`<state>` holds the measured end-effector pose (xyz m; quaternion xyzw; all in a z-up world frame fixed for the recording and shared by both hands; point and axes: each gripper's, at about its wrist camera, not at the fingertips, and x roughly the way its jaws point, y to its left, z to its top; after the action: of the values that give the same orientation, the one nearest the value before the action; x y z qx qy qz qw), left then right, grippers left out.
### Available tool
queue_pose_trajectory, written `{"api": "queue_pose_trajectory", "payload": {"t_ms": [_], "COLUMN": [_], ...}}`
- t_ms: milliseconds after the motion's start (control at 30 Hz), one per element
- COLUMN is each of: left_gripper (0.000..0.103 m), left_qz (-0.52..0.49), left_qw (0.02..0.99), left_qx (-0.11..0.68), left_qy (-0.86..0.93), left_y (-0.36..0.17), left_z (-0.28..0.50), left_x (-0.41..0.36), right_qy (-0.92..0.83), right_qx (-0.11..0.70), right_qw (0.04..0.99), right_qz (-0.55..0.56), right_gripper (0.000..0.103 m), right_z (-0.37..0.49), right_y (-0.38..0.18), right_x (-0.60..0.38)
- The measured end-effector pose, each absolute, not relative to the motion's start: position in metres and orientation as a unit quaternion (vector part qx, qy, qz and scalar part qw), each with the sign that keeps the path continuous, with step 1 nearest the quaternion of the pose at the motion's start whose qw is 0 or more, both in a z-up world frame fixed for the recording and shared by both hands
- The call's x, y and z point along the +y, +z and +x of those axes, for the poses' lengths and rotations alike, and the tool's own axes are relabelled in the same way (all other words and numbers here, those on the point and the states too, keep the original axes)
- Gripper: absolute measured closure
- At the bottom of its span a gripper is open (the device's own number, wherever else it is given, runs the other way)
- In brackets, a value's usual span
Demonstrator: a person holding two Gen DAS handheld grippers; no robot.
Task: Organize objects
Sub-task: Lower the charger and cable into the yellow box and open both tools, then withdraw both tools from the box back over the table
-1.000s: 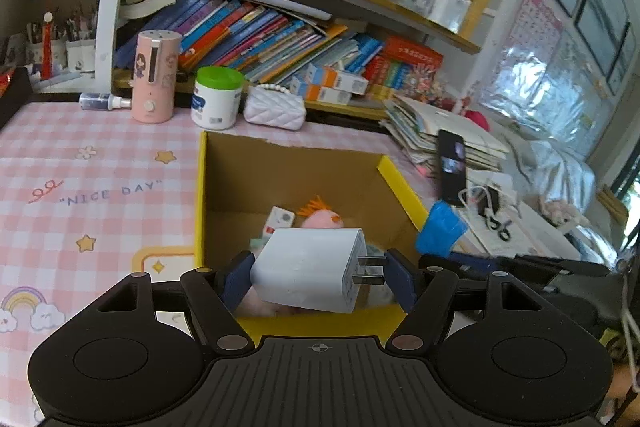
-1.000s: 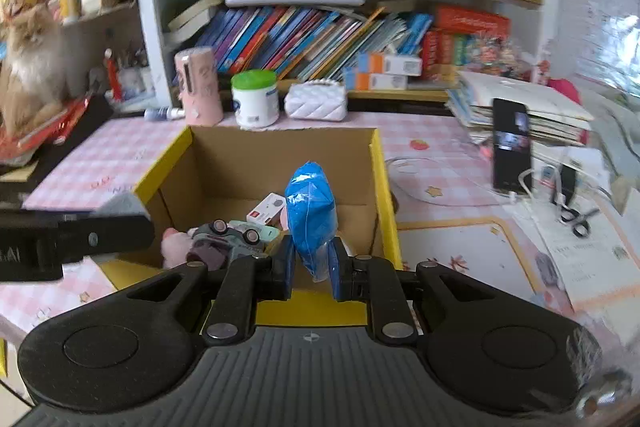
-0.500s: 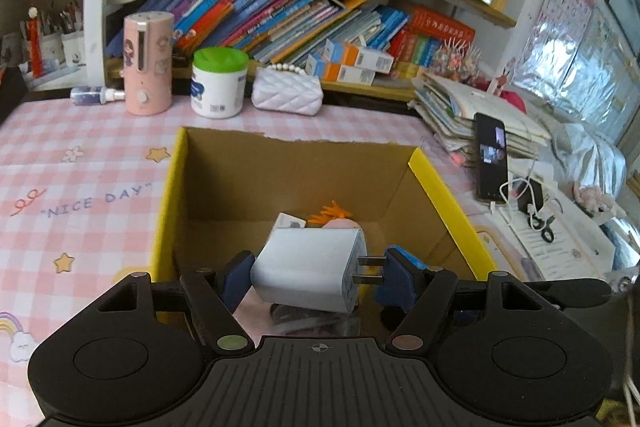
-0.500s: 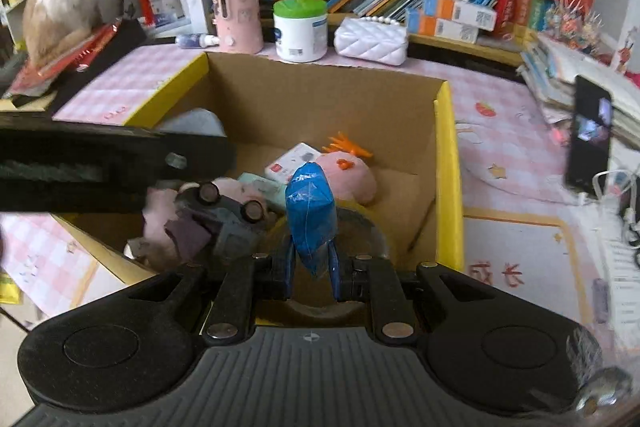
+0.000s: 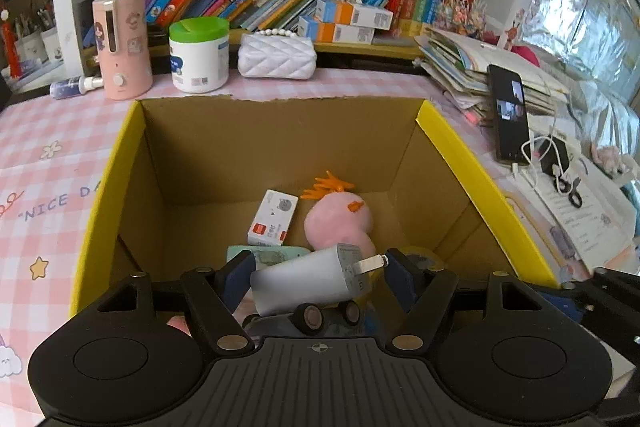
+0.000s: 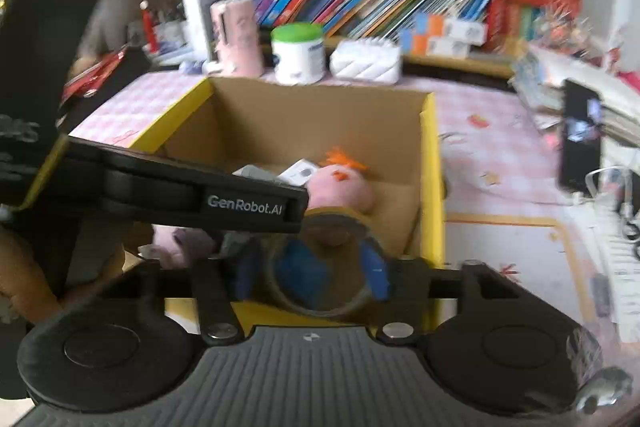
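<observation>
A yellow-rimmed cardboard box (image 5: 460,155) stands on the pink checked table. In it lie a pink plush (image 5: 340,223), a small white carton (image 5: 274,217), a toy car (image 5: 320,315) and a tape roll (image 6: 320,267). My left gripper (image 5: 318,281) is open over the box's near side; the white charger (image 5: 308,279) lies tilted between its fingers, loose, above the toy car. My right gripper (image 6: 310,273) is open above the tape roll, and the blue packet (image 6: 298,275) sits low inside the roll, apart from the fingers. The left gripper's body (image 6: 180,195) crosses the right wrist view.
Behind the box stand a pink dispenser (image 5: 122,43), a green-lidded white jar (image 5: 199,55) and a white quilted purse (image 5: 277,57) before a bookshelf. A phone (image 5: 510,119) with cables and stacked papers lie to the right.
Both grippers moved down into the box and opened. The charger tipped loose from the left fingers; the blue packet dropped from the right fingers into the tape roll.
</observation>
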<state>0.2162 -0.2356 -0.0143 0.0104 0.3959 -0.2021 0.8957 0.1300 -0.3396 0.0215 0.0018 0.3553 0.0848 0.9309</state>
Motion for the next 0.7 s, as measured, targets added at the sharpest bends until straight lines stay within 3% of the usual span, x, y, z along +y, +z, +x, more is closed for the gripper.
{"api": "queue_pose_trajectory", "payload": {"t_ms": [100,400,467,700], "left_gripper": [0.031,0.011,0.004,0.0], "left_qz": [0.025,0.014,0.01,-0.027], "left_qw": [0.898,0.927,0.939,0.964], "left_qx": [0.393,0.314,0.29,0.245], "left_qy": [-0.197,-0.204,-0.183,-0.101], "left_y": [-0.013,0.033,0.047,0.073], "left_z": [0.213,0.172,0.158,0.113], "left_x": [-0.24,-0.219,-0.206,-0.14], "right_qy": [0.075,0.045,0.038,-0.009], "right_qx": [0.344,0.322,0.308,0.27], "right_qw": [0.936,0.945,0.95,0.962], "right_qz": [0.018,0.04,0.039,0.049], "right_gripper": [0.049,0.048,0.044,0.022], "right_z": [0.123,0.111,0.107,0.087], "right_y": [0.021,0.032,0.039,0.057], "right_x": [-0.345,-0.343,-0.338,-0.309]}}
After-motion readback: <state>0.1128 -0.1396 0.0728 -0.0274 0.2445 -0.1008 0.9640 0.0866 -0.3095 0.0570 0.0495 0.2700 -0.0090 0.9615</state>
